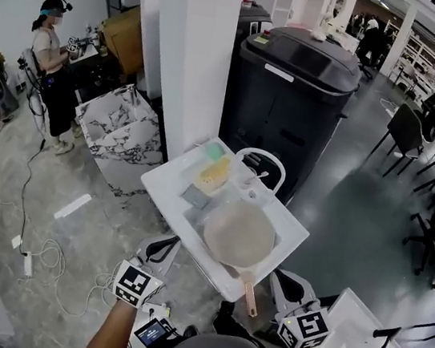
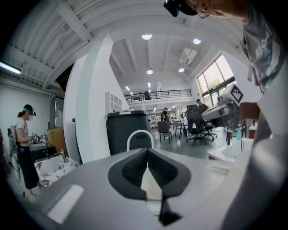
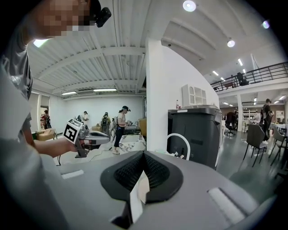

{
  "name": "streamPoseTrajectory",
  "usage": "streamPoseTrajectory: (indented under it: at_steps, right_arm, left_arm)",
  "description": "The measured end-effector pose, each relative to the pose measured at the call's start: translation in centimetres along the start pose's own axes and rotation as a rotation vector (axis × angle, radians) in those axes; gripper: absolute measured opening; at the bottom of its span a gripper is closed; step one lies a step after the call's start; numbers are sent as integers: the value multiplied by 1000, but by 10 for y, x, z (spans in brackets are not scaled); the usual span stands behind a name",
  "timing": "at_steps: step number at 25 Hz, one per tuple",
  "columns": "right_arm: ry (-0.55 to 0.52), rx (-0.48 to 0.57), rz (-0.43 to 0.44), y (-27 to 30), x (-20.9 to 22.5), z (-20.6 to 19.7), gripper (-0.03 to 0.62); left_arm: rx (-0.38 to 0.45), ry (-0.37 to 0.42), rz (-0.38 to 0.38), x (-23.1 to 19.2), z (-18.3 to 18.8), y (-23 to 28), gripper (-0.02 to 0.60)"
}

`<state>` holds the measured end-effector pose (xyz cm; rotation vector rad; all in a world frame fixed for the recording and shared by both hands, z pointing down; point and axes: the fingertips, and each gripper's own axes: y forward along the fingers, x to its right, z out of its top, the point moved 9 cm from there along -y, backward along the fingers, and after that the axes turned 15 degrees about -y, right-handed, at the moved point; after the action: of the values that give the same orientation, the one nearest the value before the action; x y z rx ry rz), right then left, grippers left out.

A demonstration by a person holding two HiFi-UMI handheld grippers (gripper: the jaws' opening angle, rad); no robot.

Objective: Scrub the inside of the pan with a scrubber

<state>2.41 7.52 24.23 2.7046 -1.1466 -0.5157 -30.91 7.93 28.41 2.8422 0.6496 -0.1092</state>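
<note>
A round pan (image 1: 239, 233) with a wooden handle (image 1: 250, 296) lies on a small white table (image 1: 170, 177) in the head view. Beyond it on the table lie a yellow sponge (image 1: 212, 174), a green piece (image 1: 215, 151) and a grey pad (image 1: 195, 197). My left gripper (image 1: 159, 251) hangs below the table's near-left edge, and my right gripper (image 1: 288, 287) hangs just right of the pan's handle. Both are apart from the pan. The left gripper (image 2: 147, 161) has its jaws closed together with nothing between them, and so does the right gripper (image 3: 144, 164).
A tall black bin (image 1: 290, 91) stands behind the table beside a white pillar (image 1: 192, 44). A white arched frame (image 1: 262, 158) rises at the table's far edge. Another white table (image 1: 354, 344) sits at the lower right. A person (image 1: 52, 63) stands far left; cables lie on the floor.
</note>
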Motion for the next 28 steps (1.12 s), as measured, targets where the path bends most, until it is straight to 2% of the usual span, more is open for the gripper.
streamPoseTrajectory:
  at_steps: [11,13,20,28]
  right_arm:
    - [42,-45,43,58,66,-46,2]
    - [60,-62,55,65,75,-58,2]
    - [90,-102,76,98,112,-99,2]
    - [153,-206,122,134,131,-158,2]
  left_arm:
    - [-112,36,64,-55,-28,103,3]
    - [-153,46,72,-61,-37,120,3]
    - [-258,82,110,-95,-81,188,3]
    - [-422,123,149,-131,-143,254,3]
